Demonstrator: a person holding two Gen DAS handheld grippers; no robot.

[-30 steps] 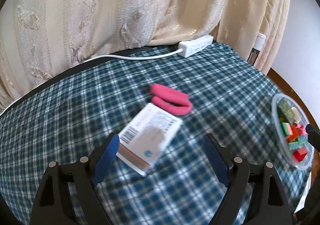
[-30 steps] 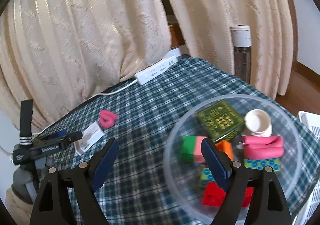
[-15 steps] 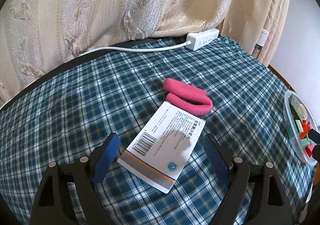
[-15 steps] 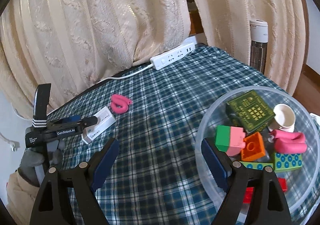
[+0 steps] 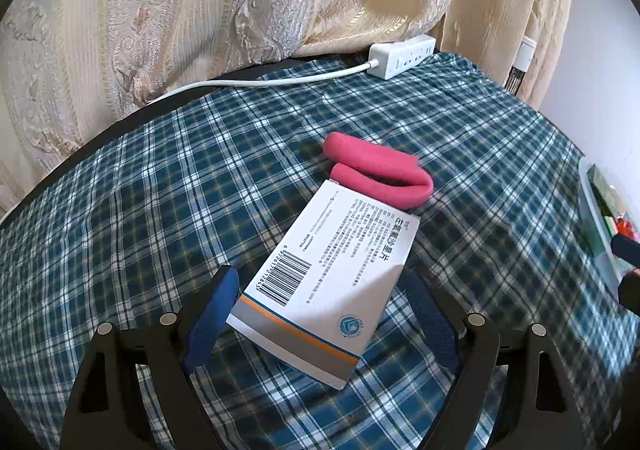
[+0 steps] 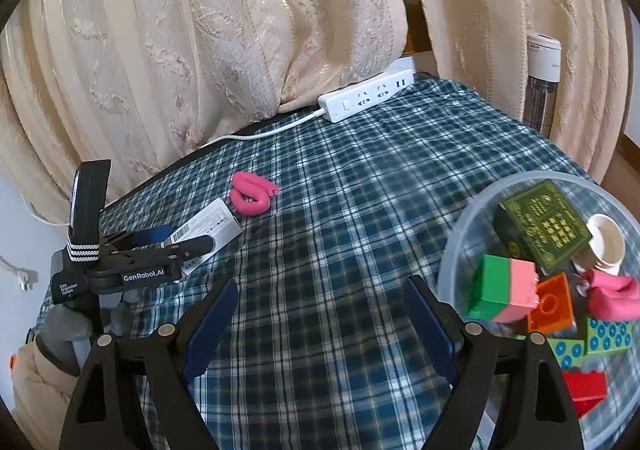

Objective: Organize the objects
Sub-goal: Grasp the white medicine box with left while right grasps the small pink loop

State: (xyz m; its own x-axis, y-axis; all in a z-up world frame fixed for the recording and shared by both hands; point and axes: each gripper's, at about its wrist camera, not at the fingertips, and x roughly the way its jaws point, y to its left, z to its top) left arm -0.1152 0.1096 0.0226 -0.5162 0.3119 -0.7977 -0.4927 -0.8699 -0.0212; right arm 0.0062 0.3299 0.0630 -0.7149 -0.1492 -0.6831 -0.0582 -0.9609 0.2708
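Left gripper [image 5: 320, 306] spread wide astride flat white barcoded cardboard box [image 5: 332, 282], pads clear; right gripper [image 6: 320, 310] spread, empty; "GenRobot.AI" legible lower left.

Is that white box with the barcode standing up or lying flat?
Lying flat: the white box rests on its broad side on the plaid cloth, barcode face up.

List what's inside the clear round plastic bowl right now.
In the clear round plastic bowl: dark green box, white cup, green-and-pink block, orange brick, pink foam loop, dotted green blocks, red brick. Anything beneath that pile is hidden.
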